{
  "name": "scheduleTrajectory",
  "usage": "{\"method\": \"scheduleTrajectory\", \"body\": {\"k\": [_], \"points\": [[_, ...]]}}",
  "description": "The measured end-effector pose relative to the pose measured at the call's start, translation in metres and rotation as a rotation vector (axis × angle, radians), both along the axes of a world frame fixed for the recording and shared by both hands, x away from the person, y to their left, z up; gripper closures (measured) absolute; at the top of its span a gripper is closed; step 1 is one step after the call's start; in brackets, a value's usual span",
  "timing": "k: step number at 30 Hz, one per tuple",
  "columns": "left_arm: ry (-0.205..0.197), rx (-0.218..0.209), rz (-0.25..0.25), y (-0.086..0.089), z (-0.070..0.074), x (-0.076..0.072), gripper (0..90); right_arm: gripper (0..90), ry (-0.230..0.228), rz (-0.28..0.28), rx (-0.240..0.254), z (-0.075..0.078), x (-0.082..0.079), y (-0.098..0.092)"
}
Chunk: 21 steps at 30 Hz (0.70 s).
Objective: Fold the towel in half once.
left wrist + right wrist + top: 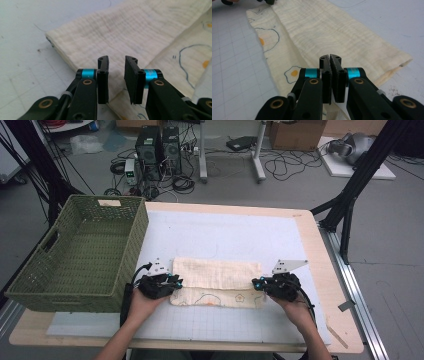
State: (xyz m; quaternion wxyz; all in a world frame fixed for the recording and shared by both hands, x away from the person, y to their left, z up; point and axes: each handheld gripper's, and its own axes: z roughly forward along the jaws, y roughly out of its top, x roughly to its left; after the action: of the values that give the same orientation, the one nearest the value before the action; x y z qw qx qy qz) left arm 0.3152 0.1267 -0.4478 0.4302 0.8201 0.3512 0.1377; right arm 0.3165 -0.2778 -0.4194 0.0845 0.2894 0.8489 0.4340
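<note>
My left claw [116, 75] stands with its jaws spread a little; a fold of the cream cloth [130, 32] lies under the gap, but the pads are clear of it on both sides. My right claw [330, 75] is pressed together, and cloth [332, 27] runs up to and under the shut jaws (whether a thin edge is caught between them I cannot tell).

From the high view, my left claw [170, 284] sits at the cloth's left end and my right claw [261, 284] at its right end, each in one of my hands, forearms coming in from the near edge of the tabletop [310, 235]. The cloth [217, 280] lies flat between them on the white gridded mat [225, 237], folded lengthwise: a plain cream layer is laid over the far part, and a strip printed with blue outlines and orange spots shows along the near edge.

Farther left, a green woven basket [80, 285] stands on the tabletop, just beside my left claw, overhanging the left edge. Beyond the tabletop, computer towers [159, 147] and loose cables lie on the floor.
</note>
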Motion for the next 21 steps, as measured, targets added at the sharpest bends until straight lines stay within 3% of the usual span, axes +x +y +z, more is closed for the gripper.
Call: {"method": "scheduleTrajectory", "body": {"k": [2,4,6,10,15,21], "points": [[-0.008,0.012,-0.007,-0.002,-0.002,0.000,77.5,88.1,0.002,0.005,-0.004,-0.001,0.000,0.001],[-0.021,0.021,-0.004,-0.004,-0.002,0.000,88.0,88.1,0.001,0.006,-0.007,-0.001,0.000,0.001],[-0.033,0.022,-0.004,-0.003,0.000,0.000,88.9,88.0,-0.001,0.004,-0.005,0.000,0.000,0.001],[-0.058,-0.030,0.020,0.002,0.005,-0.002,89.3,88.1,-0.003,0.003,-0.003,0.001,0.000,0.000],[-0.074,-0.061,0.031,0.005,0.014,-0.002,89.2,88.1,-0.012,0.000,0.004,0.004,0.000,-0.002],[-0.097,-0.093,0.012,0.007,0.029,-0.008,89.2,88.1,-0.035,-0.001,0.018,0.012,-0.004,-0.004]]}}
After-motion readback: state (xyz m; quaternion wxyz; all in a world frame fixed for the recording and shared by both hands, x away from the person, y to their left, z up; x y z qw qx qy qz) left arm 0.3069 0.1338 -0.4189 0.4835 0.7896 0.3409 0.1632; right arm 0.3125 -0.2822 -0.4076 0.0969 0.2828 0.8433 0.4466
